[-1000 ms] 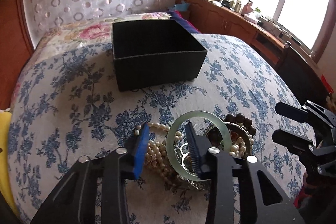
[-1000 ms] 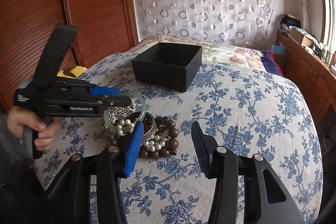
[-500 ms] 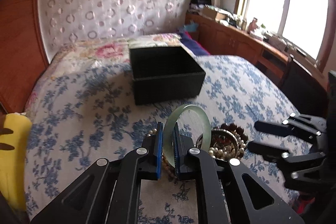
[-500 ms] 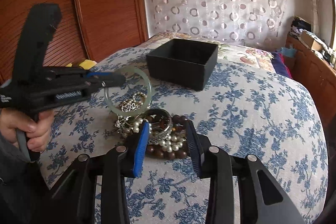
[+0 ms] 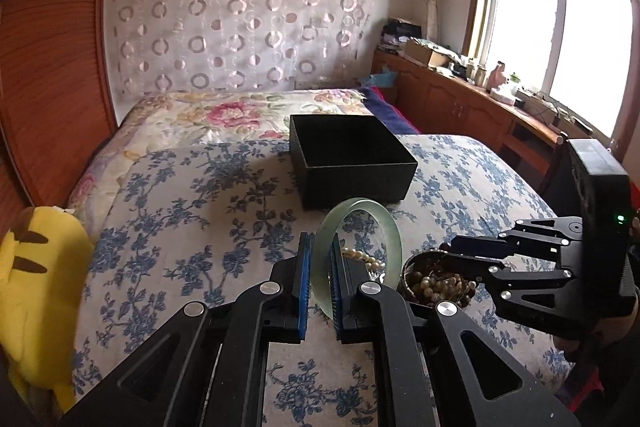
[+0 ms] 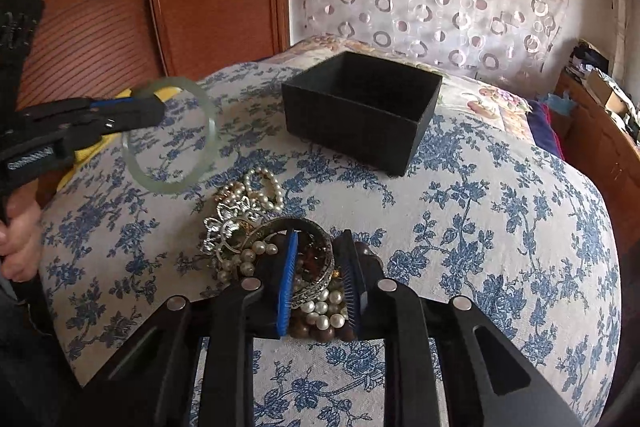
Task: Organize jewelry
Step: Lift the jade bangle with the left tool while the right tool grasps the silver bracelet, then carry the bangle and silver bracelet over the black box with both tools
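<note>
Here the left gripper (image 5: 319, 281), clenched on the smooth jade bangle (image 5: 357, 255), may let it slip, while the right gripper (image 6: 319, 281), closing around the metal bangle (image 6: 316, 267) between its pads, may drag tangled pearls (image 6: 322, 303) along.

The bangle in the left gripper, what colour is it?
Pale translucent green bangle, clearest in the left wrist view.

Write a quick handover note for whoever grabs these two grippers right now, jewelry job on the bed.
Left gripper: shut on the green jade bangle, held clear above the bedspread.
Right gripper: jaws closing around the metal bangle in the jewelry pile; whether the pads press on it yet is unclear.
Black box: open, beyond the pile; nothing shows inside it.
Still on the bedspread: pearl strands, silver filigree piece, brown bead bracelet.
Done: jade bangle picked up.
Left: probably drop it into the box, finish the right grasp, then move the rest.
</note>
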A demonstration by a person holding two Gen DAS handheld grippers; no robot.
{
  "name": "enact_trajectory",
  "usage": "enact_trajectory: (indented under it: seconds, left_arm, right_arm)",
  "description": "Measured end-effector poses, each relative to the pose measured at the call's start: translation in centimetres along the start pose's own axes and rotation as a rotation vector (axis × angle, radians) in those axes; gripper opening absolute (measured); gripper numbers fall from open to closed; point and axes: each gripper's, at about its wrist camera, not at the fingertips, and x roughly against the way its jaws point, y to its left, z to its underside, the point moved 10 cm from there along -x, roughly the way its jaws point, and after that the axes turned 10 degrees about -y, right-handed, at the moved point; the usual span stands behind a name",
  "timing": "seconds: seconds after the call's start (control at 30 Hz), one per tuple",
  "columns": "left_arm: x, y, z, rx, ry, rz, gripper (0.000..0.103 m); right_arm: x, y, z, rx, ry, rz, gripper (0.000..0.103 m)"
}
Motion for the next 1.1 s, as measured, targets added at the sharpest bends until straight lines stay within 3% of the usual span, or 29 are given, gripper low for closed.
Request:
enact_trajectory:
  seconds: [0.2, 0.63, 1.1]
  left_arm:
    - [0.0, 0.4, 0.4, 0.001, 0.001, -0.003, 0.008]
    - [1.5, 0.3, -1.1, -0.009, -0.045, -0.001, 0.008]
    - [-2.5, 0.0, -4.3, -0.057, -0.052, 0.002, 0.008]
  right_arm:
    - [-0.9, -0.2, 0.5, 0.011, 0.022, 0.007, 0.006]
    - [1.7, -1.3, -3.3, 0.008, -0.086, 0.037, 0.005]
    - [-0.8, -5.3, -9.3, 0.049, -0.170, 0.058, 0.005]
